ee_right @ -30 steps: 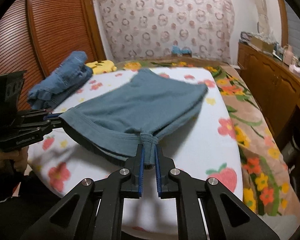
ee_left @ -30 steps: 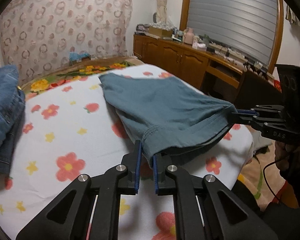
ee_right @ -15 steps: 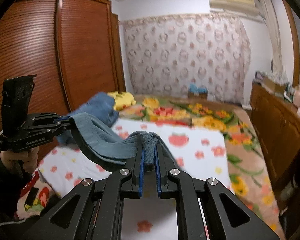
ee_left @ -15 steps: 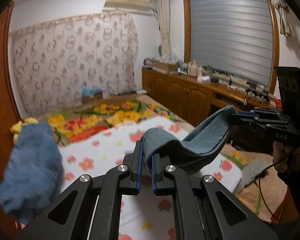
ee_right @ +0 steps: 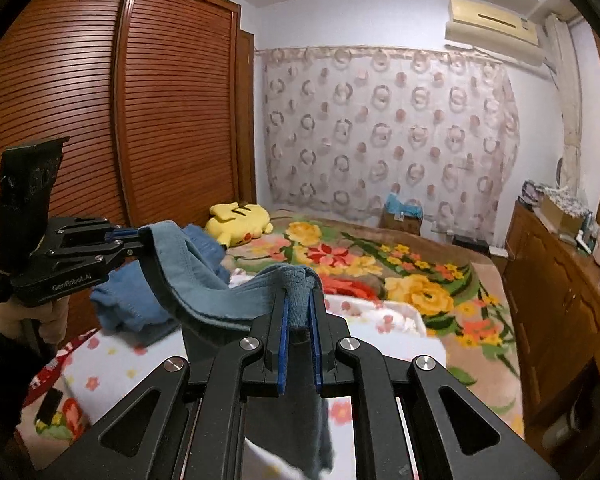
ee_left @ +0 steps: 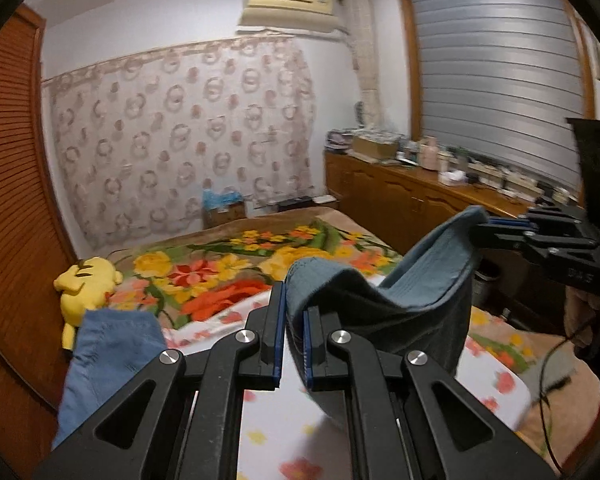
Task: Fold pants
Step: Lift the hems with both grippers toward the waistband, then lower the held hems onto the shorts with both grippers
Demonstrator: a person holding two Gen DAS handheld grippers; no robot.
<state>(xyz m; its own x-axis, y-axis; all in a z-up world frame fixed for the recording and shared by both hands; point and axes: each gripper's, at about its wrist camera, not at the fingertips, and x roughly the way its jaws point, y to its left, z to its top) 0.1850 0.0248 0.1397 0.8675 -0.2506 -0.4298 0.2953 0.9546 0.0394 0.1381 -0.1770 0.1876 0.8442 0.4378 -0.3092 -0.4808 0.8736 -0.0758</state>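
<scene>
Lower part of the hanging teal pants (ee_right: 300, 432) blurred, cut off behind the right gripper's (ee_right: 299, 344) fingers (ee_right: 283, 344).

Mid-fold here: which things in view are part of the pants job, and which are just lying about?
In the job:
teal pants, held up between both grippers
left gripper
right gripper
white floral sheet under them

Lying about:
blue jeans
yellow plush toy
flowered blanket
wooden sideboard

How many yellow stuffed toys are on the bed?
1. The yellow plush toy lies at the bed's far left side, beside the wooden wardrobe. Others could be hidden behind the lifted pants.
</scene>
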